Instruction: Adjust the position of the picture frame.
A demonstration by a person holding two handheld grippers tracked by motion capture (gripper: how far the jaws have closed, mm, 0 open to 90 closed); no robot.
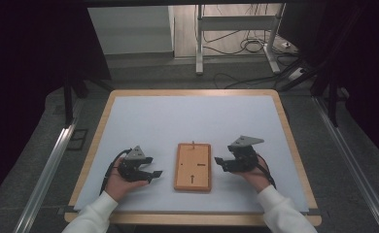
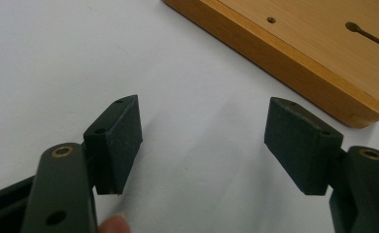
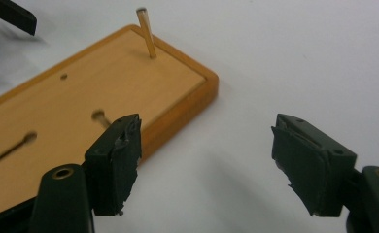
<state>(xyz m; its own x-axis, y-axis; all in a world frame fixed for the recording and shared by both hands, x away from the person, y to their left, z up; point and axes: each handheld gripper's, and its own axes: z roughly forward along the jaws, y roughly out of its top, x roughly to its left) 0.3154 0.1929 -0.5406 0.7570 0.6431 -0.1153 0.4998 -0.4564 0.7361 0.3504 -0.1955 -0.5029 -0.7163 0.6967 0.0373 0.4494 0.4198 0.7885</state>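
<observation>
1. Resting at the left of the white mat (image 1: 187, 116): left gripper (image 1: 151, 173), jaws spread wide, nothing between the pads (image 2: 119, 141), just beside the near-left edge of the wooden board (image 2: 294, 53).
2. Lying flat mid-table between both grippers: wooden board (image 1: 193, 166), with 1 thin wooden peg (image 3: 146, 34) standing upright, slightly tilted, at its far end; keyhole slots (image 3: 15, 145) sitting empty.
3. Hovering at the right: right gripper (image 1: 220, 162), jaws released and gaping, holding nothing, apart from the board's edge.
4. Judging the step: peg seemingly seated, both grippers idling; next move probably calling for fetching another piece or steadying the board.
</observation>
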